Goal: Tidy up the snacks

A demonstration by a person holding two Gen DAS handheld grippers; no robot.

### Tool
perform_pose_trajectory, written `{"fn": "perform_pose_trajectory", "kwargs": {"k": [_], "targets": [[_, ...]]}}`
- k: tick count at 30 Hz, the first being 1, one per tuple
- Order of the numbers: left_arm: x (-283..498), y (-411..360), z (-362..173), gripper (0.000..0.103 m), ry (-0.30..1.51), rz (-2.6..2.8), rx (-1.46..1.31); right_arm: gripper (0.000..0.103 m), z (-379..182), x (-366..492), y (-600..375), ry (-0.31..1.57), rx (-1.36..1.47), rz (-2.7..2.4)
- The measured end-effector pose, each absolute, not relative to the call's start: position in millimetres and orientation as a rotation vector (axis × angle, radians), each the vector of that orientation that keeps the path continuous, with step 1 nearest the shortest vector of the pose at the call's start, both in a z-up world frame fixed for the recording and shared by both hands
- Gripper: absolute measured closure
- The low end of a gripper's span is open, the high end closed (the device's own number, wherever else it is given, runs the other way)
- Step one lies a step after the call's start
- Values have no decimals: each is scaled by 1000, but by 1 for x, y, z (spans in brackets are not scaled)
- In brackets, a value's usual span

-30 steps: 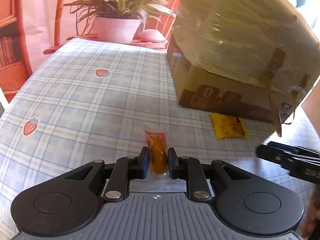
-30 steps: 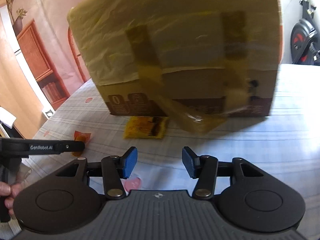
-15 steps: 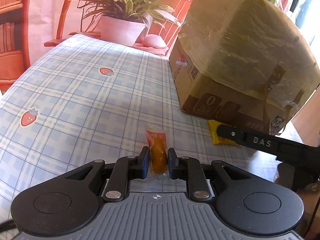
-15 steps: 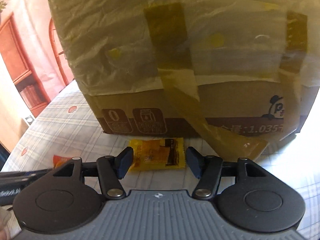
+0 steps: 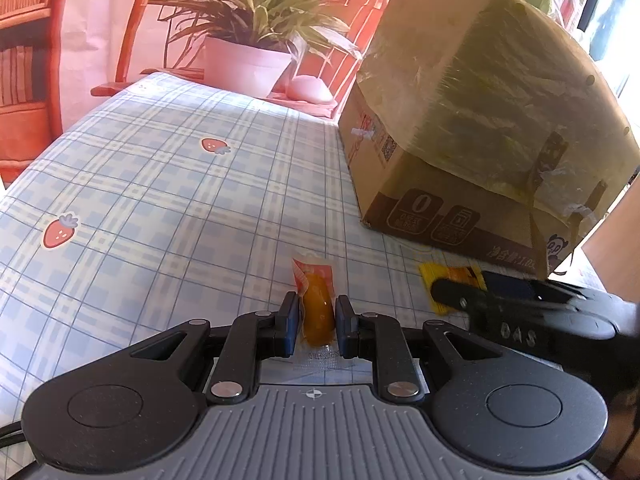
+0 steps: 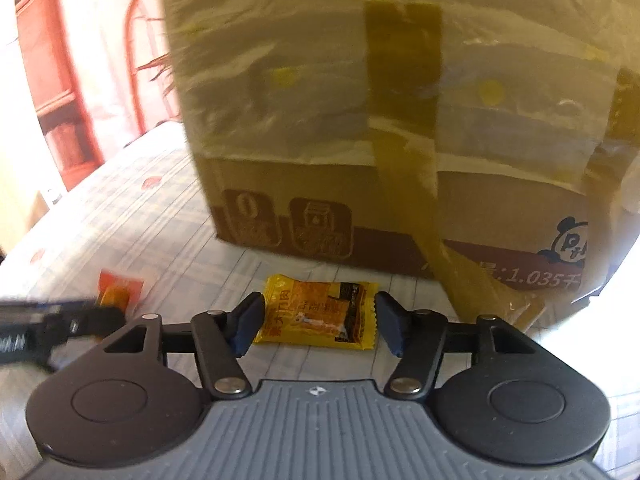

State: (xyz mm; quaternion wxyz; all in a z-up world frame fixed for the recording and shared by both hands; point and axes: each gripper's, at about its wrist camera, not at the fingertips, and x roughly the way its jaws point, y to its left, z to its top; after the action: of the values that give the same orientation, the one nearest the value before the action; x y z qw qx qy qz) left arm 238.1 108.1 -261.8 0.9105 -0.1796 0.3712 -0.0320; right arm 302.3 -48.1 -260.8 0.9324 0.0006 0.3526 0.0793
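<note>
My left gripper point(image 5: 317, 322) is shut on a small orange snack in a clear red-topped wrapper point(image 5: 316, 304), held low over the checked tablecloth. The same snack point(image 6: 118, 290) shows at the left of the right wrist view. My right gripper point(image 6: 320, 322) is open, its fingers on either side of a yellow snack packet point(image 6: 318, 314) that lies flat on the cloth in front of the cardboard box point(image 6: 400, 120). In the left wrist view the right gripper point(image 5: 460, 292) partly covers that packet point(image 5: 450, 276).
The big taped cardboard box point(image 5: 472, 128) stands on the right of the table. The blue checked cloth with strawberries point(image 5: 160, 200) stretches left. A potted plant point(image 5: 248, 60) and a pink object sit past the far edge.
My right gripper has moved forward and down to the yellow packet, now between its open fingers. My left gripper has kept its hold on the orange snack.
</note>
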Motion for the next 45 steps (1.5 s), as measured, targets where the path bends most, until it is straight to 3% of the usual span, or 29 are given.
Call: {"fn": "perform_pose_trajectory", "kwargs": {"k": [9,17,18,23,28,31,33,39,45], "targets": [[236,106,-260,83,777,-62,-360,53,-261,260,-57,703,-74,212],[231,97,-257,83,801,-74,-358,54,-258,231,-88,715,-6,192],[230,95,-256,83,805,-76,-356,66,-258,229,-90,713,4,186],[226,85,-255,83,822,-99,-341,68,-256,217,-108,718,57,182],[225,78,-255,83,834,-107,-335,65,-249,211,-116,708,80,189],[224,76,-255,83,836,-110,-332,58,-244,209,-119,702,39,197],[224,76,-255,83,836,-111,-331,48,-244,207,-122,715,10,215],[225,77,-256,83,831,-120,-331,38,-254,207,-112,746,-114,277],[224,79,-255,83,827,-127,-336,36,-259,229,-98,752,-180,339]]}}
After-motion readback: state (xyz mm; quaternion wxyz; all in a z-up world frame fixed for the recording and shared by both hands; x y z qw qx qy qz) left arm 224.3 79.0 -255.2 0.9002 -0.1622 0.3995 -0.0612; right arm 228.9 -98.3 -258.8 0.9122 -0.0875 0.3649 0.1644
